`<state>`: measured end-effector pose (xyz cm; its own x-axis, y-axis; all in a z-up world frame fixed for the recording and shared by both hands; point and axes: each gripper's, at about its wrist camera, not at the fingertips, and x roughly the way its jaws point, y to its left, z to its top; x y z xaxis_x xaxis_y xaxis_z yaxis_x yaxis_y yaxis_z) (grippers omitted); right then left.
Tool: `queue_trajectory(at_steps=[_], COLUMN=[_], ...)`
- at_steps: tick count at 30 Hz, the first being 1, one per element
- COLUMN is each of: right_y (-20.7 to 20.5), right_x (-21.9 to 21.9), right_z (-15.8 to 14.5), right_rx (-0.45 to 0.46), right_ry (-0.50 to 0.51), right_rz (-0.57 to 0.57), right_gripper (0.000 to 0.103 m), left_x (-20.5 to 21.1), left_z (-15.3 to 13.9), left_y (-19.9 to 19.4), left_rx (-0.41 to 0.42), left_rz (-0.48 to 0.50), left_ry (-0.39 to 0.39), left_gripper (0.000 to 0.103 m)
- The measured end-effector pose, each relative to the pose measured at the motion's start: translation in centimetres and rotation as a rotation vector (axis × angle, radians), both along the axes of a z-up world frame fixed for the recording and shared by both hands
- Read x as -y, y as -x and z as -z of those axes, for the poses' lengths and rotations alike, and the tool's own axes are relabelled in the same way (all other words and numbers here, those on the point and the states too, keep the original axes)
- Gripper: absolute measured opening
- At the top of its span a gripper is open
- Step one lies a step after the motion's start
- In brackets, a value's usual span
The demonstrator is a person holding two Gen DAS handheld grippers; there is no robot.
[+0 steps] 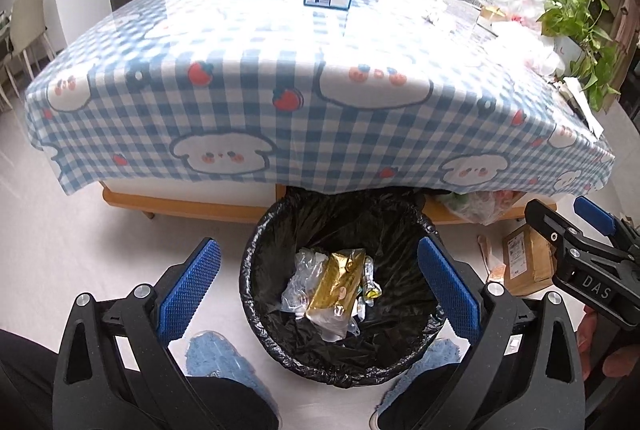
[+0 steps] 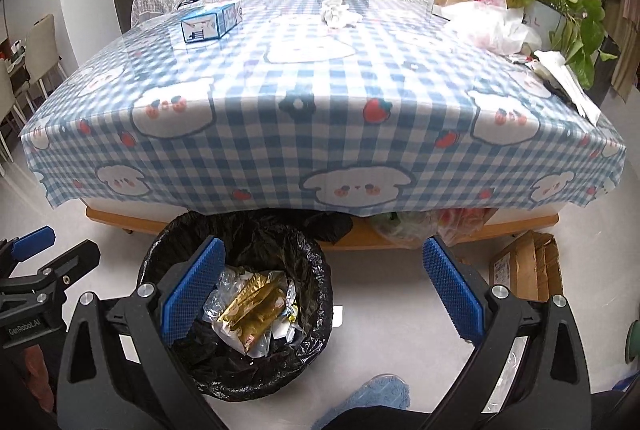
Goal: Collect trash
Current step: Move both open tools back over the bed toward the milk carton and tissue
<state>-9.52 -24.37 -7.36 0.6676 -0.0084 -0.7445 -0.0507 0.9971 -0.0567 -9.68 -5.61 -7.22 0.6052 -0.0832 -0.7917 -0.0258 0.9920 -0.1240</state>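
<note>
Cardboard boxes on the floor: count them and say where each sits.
1. A torn-open cardboard box lies on the floor right of the black-lined trash bin, by the table's near right corner. Others may be hidden under the tablecloth.

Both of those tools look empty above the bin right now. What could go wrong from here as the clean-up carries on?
Possibly the crumpled tissue gets missed: it lies far back on the table, a long reach from the bin. The bin sits partly under the hanging cloth edge, so a careless drop might land on the floor. The left tool and right tool hang close together and could bump.
</note>
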Motion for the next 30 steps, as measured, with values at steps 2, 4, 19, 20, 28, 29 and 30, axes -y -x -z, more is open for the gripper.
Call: queue_trajectory(at_steps=[2,4,19,20,28,29,30], right_y=[0.0,-0.1,-1.4,-1.6,-3.5,-3.8,-4.2], right_x=[0.0,0.0,0.6,0.7,0.7,0.6,0.6], right_z=[-0.6,-1.2,-4.9,-5.0,-5.8,-5.9,-6.0], right_rx=[0.011,0.022,0.089,0.089,0.105,0.108,0.109], right_ry=[0.001,-0.001,-0.012,-0.014,-0.015,-0.013,-0.011], right_rz=[-0.001,0.001,0.023,0.025,0.030,0.029,0.027], right_gripper=[0.095,0.095,0.095,0.095,0.095,0.095,0.095], left_x=[-0.1,-0.1,-0.1,-0.2,-0.7,-0.8,-0.9], left_z=[-0.6,-1.1,-2.6,-2.8,-4.3,-4.5,-4.8], left_y=[-0.1,-0.2,-2.6,-2.9,-5.2,-5.6,-6.0], left_rx=[0.011,0.020,0.020,0.021,0.049,0.053,0.057], left_rz=[0.003,0.001,0.014,0.013,0.022,0.023,0.022], left_ry=[0.001,0.003,-0.003,-0.004,-0.007,-0.005,-0.003], left_gripper=[0.097,0.097,0.097,0.097,0.097,0.097,0.097])
